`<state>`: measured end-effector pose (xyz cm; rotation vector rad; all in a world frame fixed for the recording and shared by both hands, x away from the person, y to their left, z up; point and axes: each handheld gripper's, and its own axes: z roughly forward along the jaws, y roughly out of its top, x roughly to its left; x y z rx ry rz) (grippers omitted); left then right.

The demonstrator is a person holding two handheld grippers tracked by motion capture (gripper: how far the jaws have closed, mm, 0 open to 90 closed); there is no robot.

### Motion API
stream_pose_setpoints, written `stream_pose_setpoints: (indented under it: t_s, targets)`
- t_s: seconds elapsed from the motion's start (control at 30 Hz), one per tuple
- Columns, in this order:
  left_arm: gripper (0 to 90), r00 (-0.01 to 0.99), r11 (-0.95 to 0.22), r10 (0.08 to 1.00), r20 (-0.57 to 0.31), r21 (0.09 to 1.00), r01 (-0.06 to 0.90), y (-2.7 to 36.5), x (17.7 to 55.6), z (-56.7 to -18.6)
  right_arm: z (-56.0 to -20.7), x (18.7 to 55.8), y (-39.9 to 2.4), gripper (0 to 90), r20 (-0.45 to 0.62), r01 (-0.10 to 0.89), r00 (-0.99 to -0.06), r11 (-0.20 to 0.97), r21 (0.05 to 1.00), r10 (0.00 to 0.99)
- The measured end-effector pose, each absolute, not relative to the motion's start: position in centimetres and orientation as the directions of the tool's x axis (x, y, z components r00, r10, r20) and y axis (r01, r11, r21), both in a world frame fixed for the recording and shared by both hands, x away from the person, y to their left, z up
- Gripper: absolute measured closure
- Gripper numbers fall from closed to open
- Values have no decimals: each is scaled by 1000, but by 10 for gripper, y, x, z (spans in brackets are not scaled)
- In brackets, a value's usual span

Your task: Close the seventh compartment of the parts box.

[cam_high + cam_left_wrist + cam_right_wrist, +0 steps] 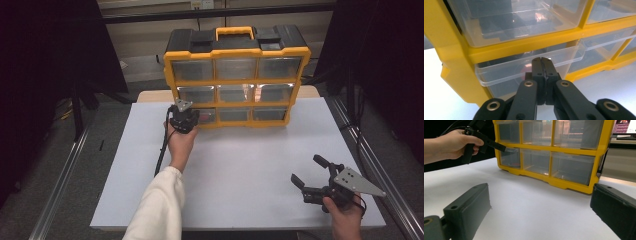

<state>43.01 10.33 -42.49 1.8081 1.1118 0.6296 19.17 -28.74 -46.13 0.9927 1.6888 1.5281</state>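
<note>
A yellow organiser box (235, 75) with nine clear drawers stands upright at the far side of the white table (230, 165), and the left gripper (541, 62) is at its bottom-left drawer (506, 75). In the left gripper view the two black jaws are pressed together on the drawer's clear front lip, and the drawer already sticks out a little past the yellow frame, so the step in hand looks like pulling this drawer open. Something small and red (527, 68) lies inside it, blurred through the plastic, too unclear to name. To do the pull well, the left hand (181, 142) should draw straight back along the drawer's own line, level with the table, without twisting; the lip is thin and smooth, so a sideways or upward tug could slip the jaws off or jam the drawer in its slot. The pull should be slow and stop short of the drawer's end, so that it does not drop out and spill what it holds. The box is light-looking and stands free, so it may slide or tip forward with the drawer. The right gripper (311, 176) rests well apart at the near right of the table, its jaws spread wide and holding nothing; it could come up to steady the box by its yellow frame if the box begins to move
</note>
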Motion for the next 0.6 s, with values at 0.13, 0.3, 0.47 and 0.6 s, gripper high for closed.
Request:
stream_pose_setpoints:
  t_s: [0.13, 0.3, 0.47, 0.6]
  targets:
    - [900, 463, -189, 886, -33, 884, 427, 103, 431, -425, -461, 192, -288, 22, 25, 112, -505, 37, 993, 863]
    - [900, 459, -184, 888, -35, 887, 423, 102, 431, -426, -461, 192, -288, 22, 25, 111, -506, 37, 993, 862]
    - [900, 453, -182, 891, -33, 888, 422, 102, 432, -426, -461, 192, -288, 22, 26, 113, -506, 37, 993, 862]
    - [900, 454, -180, 890, -37, 887, 425, 103, 432, -426, -461, 192, -288, 22, 24, 111, -506, 38, 993, 862]
